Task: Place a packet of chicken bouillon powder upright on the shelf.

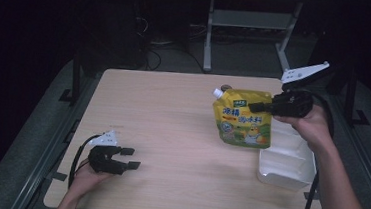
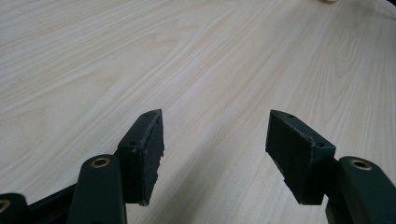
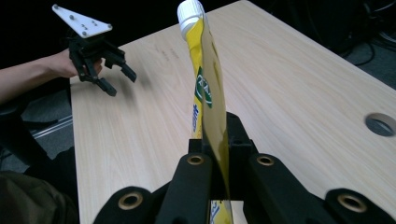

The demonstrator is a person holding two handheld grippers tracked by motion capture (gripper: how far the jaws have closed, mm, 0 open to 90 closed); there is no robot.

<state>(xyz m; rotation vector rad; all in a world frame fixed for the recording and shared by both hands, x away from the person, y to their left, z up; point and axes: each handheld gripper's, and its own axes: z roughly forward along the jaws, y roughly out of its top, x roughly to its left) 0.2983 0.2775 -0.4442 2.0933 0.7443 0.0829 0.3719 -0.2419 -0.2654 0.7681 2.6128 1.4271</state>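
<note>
High view: my right gripper (image 1: 253,107) pinches the yellow spouted drink pouch (image 1: 243,120) by its edge at two o'clock, probably above the white plastic tray (image 1: 289,168). It could slip or swing. My left gripper (image 1: 131,158) rests released at seven o'clock.

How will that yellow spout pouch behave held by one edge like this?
Probably floppy: the yellow pouch is thin film, pinched flat in the right gripper, and hangs clear of the table. Its glossy skin may slip. The capped spout sits off to one corner, so it may swing or twist.
</note>
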